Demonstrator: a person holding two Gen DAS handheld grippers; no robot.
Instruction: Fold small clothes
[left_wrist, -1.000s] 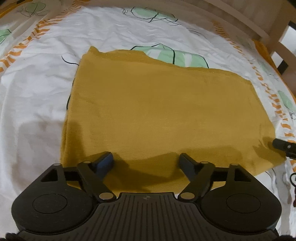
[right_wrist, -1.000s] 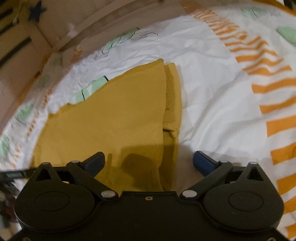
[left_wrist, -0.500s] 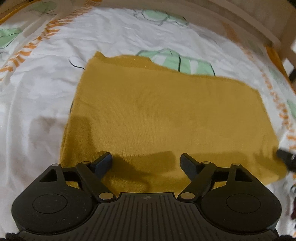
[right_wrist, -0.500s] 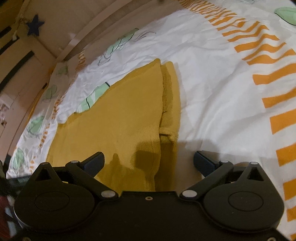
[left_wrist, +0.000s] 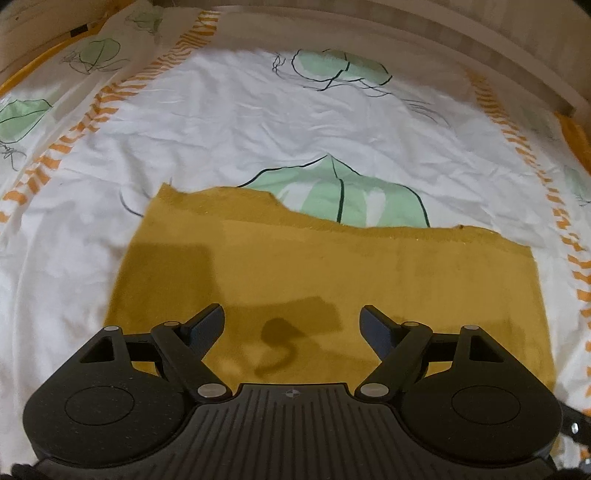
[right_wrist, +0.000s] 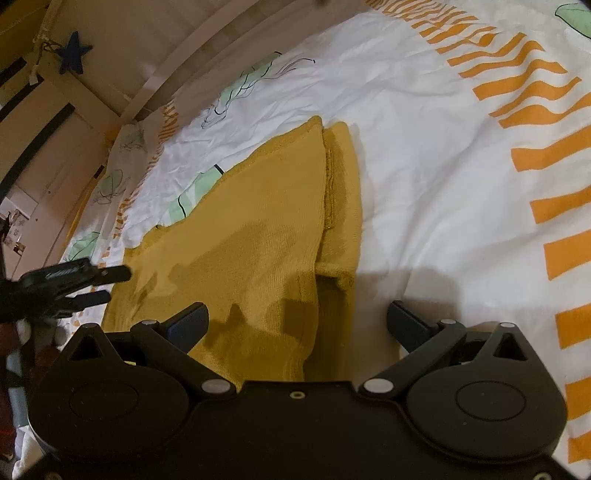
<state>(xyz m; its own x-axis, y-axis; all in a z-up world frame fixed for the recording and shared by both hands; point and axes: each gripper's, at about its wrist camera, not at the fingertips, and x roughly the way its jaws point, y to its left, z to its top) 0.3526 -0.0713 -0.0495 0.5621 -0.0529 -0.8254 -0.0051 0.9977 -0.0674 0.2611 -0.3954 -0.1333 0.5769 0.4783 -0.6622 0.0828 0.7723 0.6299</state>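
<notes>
the black left gripper (left_wrist: 291, 325) is hanging wide open and empty over the near edge of a mustard-yellow knit garment (left_wrist: 332, 266), and the black right gripper (right_wrist: 297, 319) is gaping too, empty. the garment is lying flat, partly folded, on a white leaf-printed bedsheet (left_wrist: 229, 122). it is looking soft, light and limp, best pinched at a corner

A home bedroom: a bed (left_wrist: 229, 122) in leaf-print sheets fills the frame, wooden rail (left_wrist: 424, 55) along the top, a star decoration (right_wrist: 74, 53) upper left.
</notes>
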